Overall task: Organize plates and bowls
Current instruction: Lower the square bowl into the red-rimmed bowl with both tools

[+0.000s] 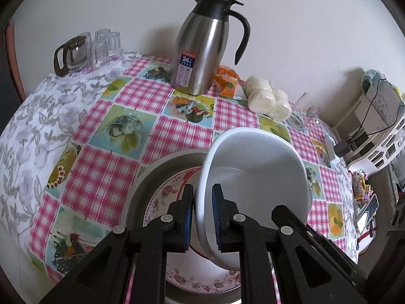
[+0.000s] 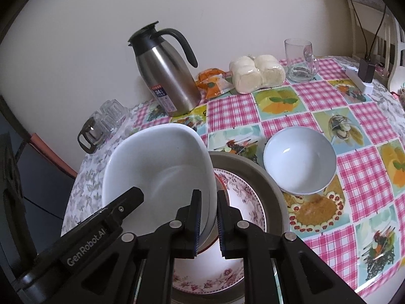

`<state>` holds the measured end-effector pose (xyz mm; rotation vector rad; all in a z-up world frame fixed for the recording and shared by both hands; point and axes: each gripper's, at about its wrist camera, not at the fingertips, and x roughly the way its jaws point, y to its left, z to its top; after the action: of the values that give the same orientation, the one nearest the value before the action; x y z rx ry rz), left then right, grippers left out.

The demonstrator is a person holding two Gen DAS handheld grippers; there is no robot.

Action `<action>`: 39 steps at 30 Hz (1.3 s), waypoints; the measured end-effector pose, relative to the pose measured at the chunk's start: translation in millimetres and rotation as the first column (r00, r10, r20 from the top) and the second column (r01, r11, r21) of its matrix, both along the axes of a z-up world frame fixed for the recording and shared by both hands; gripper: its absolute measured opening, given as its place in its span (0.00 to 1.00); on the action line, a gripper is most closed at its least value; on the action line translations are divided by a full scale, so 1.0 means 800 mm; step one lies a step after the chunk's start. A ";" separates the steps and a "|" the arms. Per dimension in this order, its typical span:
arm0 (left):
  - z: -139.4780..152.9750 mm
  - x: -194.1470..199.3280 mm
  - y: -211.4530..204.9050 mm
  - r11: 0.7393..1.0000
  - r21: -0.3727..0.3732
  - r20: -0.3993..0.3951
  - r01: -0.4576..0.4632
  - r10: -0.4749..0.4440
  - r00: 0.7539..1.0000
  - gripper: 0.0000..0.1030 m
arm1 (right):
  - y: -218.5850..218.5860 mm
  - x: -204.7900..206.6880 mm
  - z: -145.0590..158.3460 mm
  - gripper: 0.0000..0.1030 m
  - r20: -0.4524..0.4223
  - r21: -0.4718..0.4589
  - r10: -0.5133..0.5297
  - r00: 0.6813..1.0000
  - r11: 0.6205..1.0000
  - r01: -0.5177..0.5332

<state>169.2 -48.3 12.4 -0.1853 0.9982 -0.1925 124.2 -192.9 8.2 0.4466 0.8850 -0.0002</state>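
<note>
white dish (image 1: 255, 177) tilted above floral plate (image 2: 243, 202); left gripper (image 1: 203, 217) and right gripper (image 2: 208, 224) fingers each clamp its rim.

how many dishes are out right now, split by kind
White bowls: 2, the big white bowl held tilted by the left tongs and right tongs, and the small white bowl on the tablecloth.
Floral plates: 1, the floral plate.
Metal trays: 1, the grey round tray under the plate.
Total: 4
</note>
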 end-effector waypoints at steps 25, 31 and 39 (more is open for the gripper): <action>-0.026 0.015 0.006 0.999 -0.031 -0.085 -0.009 0.007 0.996 0.14 | 0.004 0.011 -0.019 0.16 -0.067 0.005 0.006 0.998 1.000 -0.006; -0.027 0.016 0.004 1.000 -0.026 -0.093 -0.004 0.002 0.996 0.18 | 0.004 0.011 -0.019 0.16 -0.068 0.001 0.002 0.998 1.000 -0.002; -0.029 0.016 0.003 1.000 -0.030 -0.105 -0.004 0.001 0.995 0.19 | 0.005 0.011 -0.019 0.21 -0.069 0.001 0.002 0.998 1.000 -0.001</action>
<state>182.3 -45.8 -10.5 -0.2257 1.0995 -0.1971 133.0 -189.1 -7.2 0.4489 0.9535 -0.0140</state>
